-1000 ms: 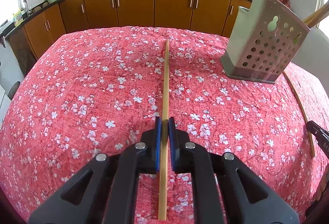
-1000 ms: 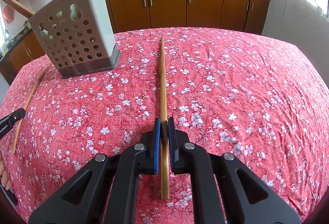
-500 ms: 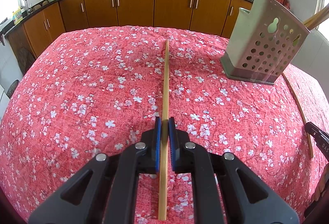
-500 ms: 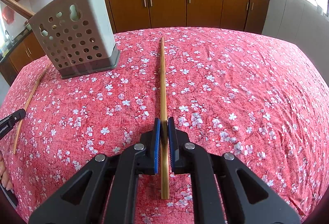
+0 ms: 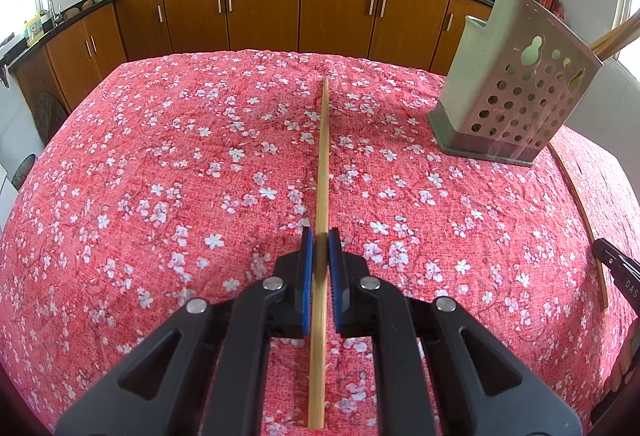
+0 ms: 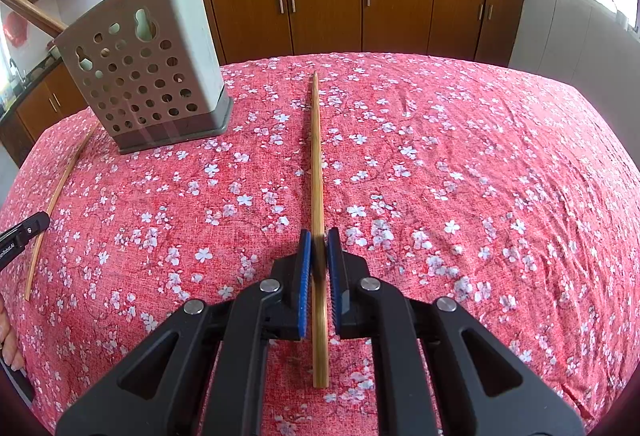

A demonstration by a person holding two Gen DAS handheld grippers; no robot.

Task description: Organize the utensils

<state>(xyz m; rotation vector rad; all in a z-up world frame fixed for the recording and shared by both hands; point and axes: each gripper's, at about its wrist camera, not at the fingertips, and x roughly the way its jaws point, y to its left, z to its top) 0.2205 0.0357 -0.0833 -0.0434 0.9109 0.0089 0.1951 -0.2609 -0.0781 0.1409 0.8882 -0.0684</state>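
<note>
the left gripper (image 5: 320, 244) is closed tight on a chopstick (image 5: 322, 171) that lies on the desk (image 5: 160, 195). the right gripper (image 6: 319, 242) pinches another chopstick (image 6: 317, 155) the same way. lift each one slowly and keep it level. the holder (image 5: 516, 87) stands ahead, between the two grippers; tip the sticks in there.

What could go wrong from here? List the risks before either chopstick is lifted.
1. Each hand-held gripper, left and right, pinches its chopstick near one end, so the long free end may swing or slip.
2. The perforated holder already has sticks leaning out of its top; a swinging tip could snag them.
3. Both chopsticks arriving together could collide at the holder.
</note>
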